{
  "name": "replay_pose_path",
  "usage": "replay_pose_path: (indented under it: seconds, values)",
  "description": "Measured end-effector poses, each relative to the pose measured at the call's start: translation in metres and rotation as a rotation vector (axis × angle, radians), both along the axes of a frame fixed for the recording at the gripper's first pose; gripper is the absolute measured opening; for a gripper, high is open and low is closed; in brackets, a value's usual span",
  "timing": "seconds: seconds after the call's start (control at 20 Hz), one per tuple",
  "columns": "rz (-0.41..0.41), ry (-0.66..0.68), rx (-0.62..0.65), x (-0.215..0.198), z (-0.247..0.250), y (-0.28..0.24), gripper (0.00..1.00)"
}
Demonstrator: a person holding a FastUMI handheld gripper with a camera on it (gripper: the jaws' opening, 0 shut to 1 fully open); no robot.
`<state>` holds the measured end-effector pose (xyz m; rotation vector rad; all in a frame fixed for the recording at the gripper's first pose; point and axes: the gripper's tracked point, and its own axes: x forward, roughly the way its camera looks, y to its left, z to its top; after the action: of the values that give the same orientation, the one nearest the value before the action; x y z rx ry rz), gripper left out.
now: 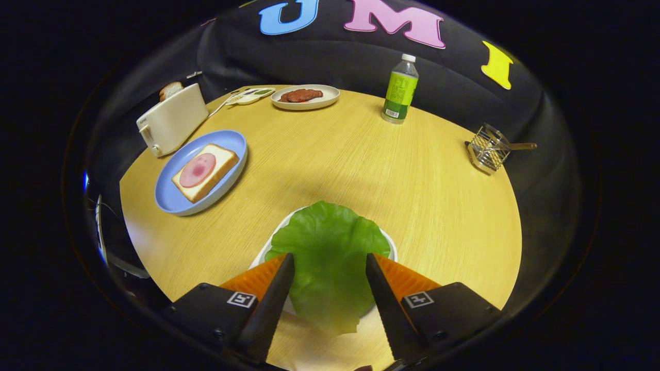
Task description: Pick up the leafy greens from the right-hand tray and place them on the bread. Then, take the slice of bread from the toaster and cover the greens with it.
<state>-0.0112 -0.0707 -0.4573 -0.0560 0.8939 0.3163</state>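
Note:
A green leafy lettuce [330,242] lies on a white tray [390,247] near the table's front. My gripper [330,256] is open, with one finger on each side of the leaf and the leaf filling the gap between them. The leaf's near end hangs over the tray rim and is blurred. Beyond the fingers to the left, a blue plate [172,203] holds a slice of bread [205,172] topped with a round pink slice of ham. Behind that plate stands a white toaster [172,121] with a bread slice [170,90] sticking out of its slot.
At the far side of the round wooden table [361,165] sit a white plate of reddish meat [305,97] and a small white dish [251,95]. A green-labelled bottle [400,90] stands far right of them. A wire rack [488,148] sits at the right edge.

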Motion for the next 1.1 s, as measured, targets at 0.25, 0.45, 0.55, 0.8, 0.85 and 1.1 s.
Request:
replay_pose_path:
  seconds: [0.25, 0.45, 0.55, 0.8, 0.85, 1.1]
  values:
    - [0.001, 0.074, 0.02, -0.007, -0.013, 0.003, 0.74]
    - [-0.011, 0.093, 0.026, -0.007, -0.01, 0.001, 0.27]
    - [-0.004, 0.109, 0.02, -0.011, -0.009, 0.001, 0.08]
    - [-0.02, 0.055, 0.053, -0.013, 0.036, 0.005, 0.07]
    - [-0.021, 0.039, 0.059, -0.012, 0.049, 0.008, 0.07]
    - [0.001, -0.036, 0.121, -0.002, 0.115, 0.059, 0.07]
